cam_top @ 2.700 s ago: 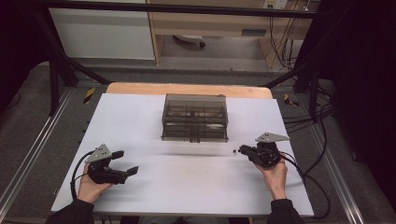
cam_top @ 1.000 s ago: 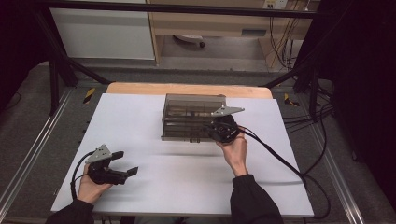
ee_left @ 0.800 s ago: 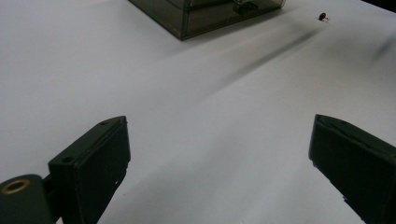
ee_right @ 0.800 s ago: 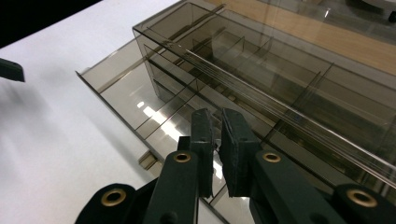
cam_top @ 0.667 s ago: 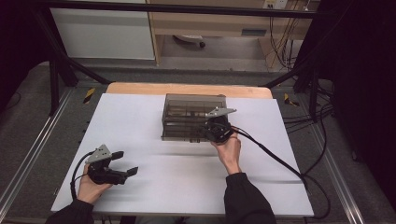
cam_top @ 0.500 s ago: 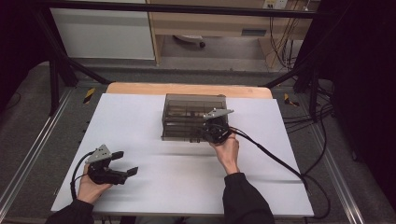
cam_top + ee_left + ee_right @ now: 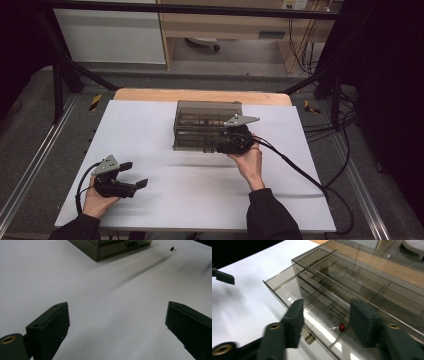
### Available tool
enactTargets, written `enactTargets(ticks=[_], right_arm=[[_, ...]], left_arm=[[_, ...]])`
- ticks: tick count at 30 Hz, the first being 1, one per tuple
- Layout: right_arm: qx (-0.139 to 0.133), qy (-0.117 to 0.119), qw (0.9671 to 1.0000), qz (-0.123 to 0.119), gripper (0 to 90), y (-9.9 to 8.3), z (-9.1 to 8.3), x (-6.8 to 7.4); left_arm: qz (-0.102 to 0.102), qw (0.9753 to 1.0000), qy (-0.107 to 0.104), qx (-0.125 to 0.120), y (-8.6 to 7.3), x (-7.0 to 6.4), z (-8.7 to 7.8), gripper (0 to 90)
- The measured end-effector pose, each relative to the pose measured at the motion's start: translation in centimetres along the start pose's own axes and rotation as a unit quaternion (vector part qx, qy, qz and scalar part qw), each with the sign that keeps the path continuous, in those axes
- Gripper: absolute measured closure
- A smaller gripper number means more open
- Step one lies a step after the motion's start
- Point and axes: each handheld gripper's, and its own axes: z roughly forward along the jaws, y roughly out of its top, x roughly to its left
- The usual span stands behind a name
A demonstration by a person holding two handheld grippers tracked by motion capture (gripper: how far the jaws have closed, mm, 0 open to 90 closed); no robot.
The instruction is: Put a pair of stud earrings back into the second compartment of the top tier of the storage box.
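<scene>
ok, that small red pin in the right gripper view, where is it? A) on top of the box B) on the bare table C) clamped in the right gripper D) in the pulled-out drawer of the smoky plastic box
D: the red pin lies loose in the open drawer of the box, between the open jaws of the right gripper, untouched by either.

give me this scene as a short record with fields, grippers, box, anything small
surface: white table
box: smoky clear drawer box, far middle of the table, one drawer pulled out
right gripper: at the box front, jaws open over the drawer
left gripper: near left of the table, jaws open, holding nothing
small part in drawer: red pin between the right gripper's jaws, not gripped
small part on table: dark red pin beside the box
</scene>
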Motion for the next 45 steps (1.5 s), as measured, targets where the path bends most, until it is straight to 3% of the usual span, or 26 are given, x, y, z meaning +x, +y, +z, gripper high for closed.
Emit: enactTargets(ticks=[8, 15, 31, 45], right_arm=[[-0.014, -0.006, 0.9999, 0.003, 16.1, -0.6, -2.9, -0.1], [-0.016, -0.022, 0.9994, 0.023, 5.2, -2.4, -5.1, -1.1], [-0.015, -0.035, 0.9981, 0.049, 1.2, -7.9, -7.3, -3.9], [0.008, -0.064, 0.9957, 0.066, 5.4, -11.5, -5.8, -6.4]], left_arm=[[0.000, 1.0000, 0.000, 0.000, 0.0, 0.0, 0.0, 4.9], [0.000, 1.0000, 0.000, 0.002, 0.0, 0.0, 0.0, 4.9], [0.001, 1.0000, 0.000, 0.004, 0.0, -0.1, 0.1, 4.9], [0.001, 1.0000, 0.000, 0.005, 0.0, 0.0, 0.1, 4.9]])
